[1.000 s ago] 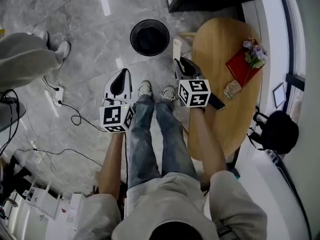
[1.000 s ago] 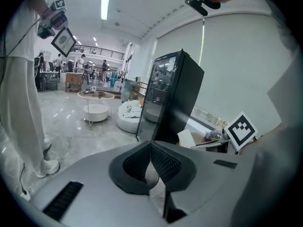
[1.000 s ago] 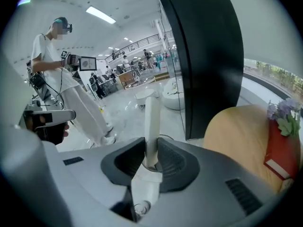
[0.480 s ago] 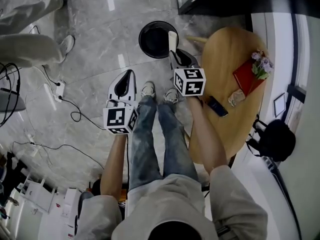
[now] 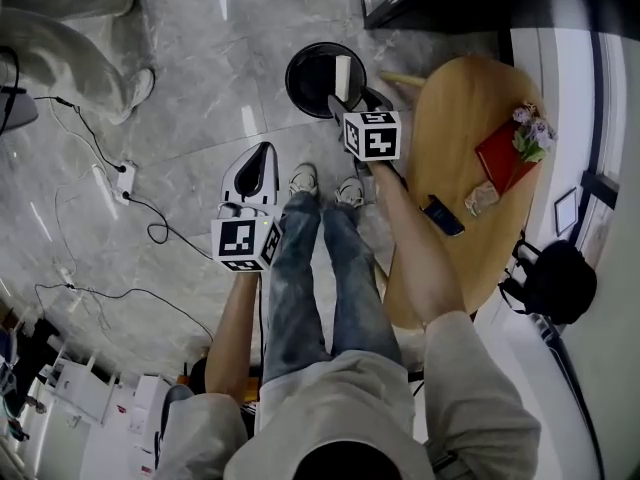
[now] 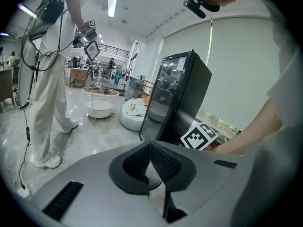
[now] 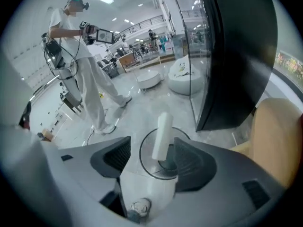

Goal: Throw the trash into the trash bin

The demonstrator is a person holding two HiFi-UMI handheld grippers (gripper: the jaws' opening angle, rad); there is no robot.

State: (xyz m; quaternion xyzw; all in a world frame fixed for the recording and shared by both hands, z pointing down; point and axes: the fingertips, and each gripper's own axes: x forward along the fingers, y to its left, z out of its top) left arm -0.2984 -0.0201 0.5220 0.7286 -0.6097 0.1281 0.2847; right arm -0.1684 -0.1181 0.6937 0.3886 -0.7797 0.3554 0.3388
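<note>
Trash, a white tube (image 7: 162,135), stands nearly upright between the fingers of the right gripper (image 7: 151,156), which have just been opening and now stand wide apart. In the right gripper view the tube is clear of the left finger (image 7: 115,157) and close to the right finger (image 7: 190,161); whether its lower end touches that pad cannot be told. Directly beyond the tube is the round rim of the trash bin (image 7: 142,160), so the tube is lined up over the bin's mouth.

In the head view the black bin sits on the grey marble floor (image 5: 200,88) at 12 o'clock from the person's shoes (image 5: 303,180). The tube shows as a pale bar over the bin's right half, at about 11 o'clock from the right gripper's marker cube (image 5: 372,135).

The left gripper (image 6: 150,146) has its fingers closed together with nothing between them. It is held well apart from the bin, at about 7 o'clock from it, over bare floor.

A round wooden table (image 5: 455,118) stands at 3 o'clock from the bin, with a red book (image 5: 503,155) and a dark phone (image 5: 442,215) on it.
</note>
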